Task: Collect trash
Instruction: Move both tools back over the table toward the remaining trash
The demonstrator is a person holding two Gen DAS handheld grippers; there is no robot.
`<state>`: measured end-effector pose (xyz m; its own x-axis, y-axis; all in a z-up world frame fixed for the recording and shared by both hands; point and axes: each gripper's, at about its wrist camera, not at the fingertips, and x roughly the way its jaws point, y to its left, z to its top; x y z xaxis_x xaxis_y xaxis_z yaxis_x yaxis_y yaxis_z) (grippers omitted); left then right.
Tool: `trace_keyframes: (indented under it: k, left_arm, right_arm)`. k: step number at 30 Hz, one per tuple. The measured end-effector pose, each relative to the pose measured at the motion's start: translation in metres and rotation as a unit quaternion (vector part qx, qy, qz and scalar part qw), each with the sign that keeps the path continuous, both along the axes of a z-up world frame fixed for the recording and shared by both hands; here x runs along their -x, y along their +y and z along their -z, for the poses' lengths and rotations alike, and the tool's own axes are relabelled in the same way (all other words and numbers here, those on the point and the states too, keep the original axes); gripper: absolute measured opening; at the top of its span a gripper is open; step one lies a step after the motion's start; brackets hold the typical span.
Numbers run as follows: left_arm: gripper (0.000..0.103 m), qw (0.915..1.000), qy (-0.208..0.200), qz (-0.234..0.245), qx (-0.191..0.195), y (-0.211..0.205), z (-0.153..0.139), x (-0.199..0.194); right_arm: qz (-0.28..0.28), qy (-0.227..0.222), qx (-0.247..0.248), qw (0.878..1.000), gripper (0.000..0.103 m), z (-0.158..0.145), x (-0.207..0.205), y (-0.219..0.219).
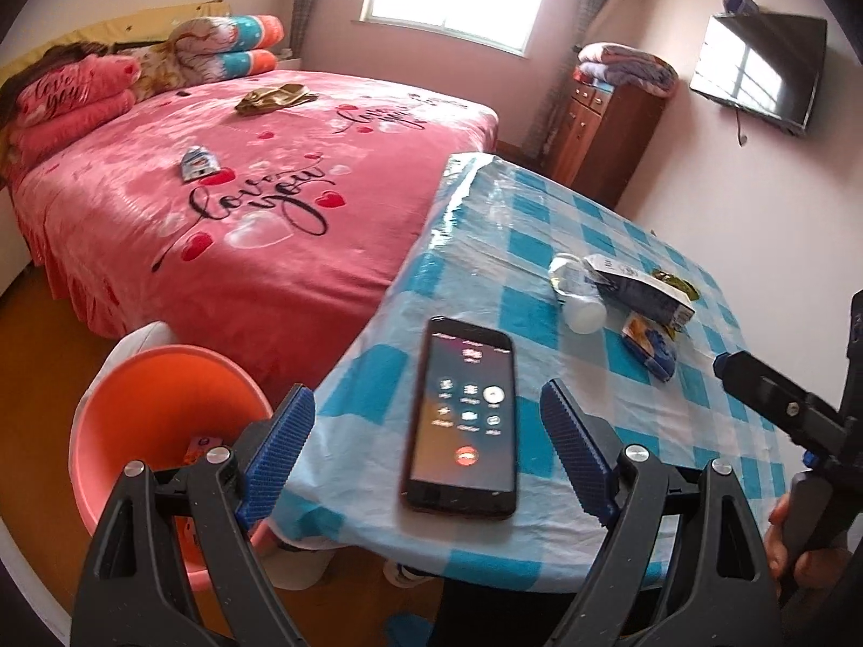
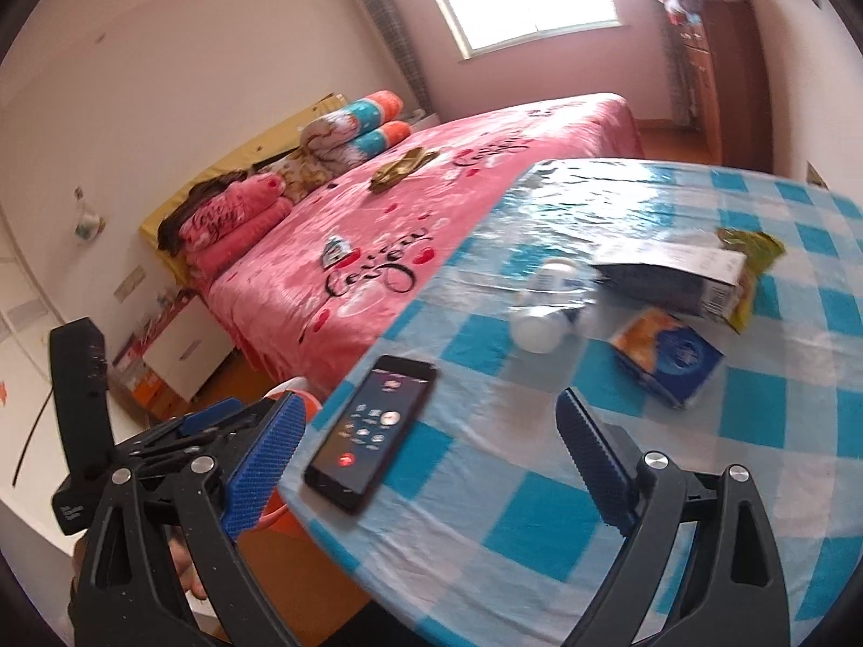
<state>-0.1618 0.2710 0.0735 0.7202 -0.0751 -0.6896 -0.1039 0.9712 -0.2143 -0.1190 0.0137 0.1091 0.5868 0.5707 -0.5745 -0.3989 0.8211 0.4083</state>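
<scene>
On the checked table [image 1: 485, 226] lay a phone [image 1: 464, 415], bottle [image 1: 580, 296], carton [image 1: 642, 291] and wrappers; left gripper [image 1: 426, 447] and right gripper [image 2: 431, 463] stood spread, empty, above it.

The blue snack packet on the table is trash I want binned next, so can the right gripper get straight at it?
Probably yes. The right gripper is open and empty, and the blue snack packet lies ahead on bare checked tablecloth; the phone sits off to its left.

Pink bedspread [image 1: 259, 172]: script "love you" printed at centre. Folded pink blanket [image 1: 64, 91] at bed head: "Love you". Phone-screen text illegible.
</scene>
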Motion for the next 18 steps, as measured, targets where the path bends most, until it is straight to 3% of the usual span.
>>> trace_keyframes:
  k: [10,18]
  left_arm:
    - [0.086,0.9978,0.013,0.05,-0.042,-0.061,-0.007,-0.033]
    - [0.086,0.9918,0.038,0.097,-0.074,-0.118,0.004,-0.08]
  right_arm:
    - [0.074,0.011,-0.029,0.997,0.093,0.029,-0.023,-0.082]
    - [0.087,0.018,-0.023,0.996,0.093,0.051,-0.04,-0.121]
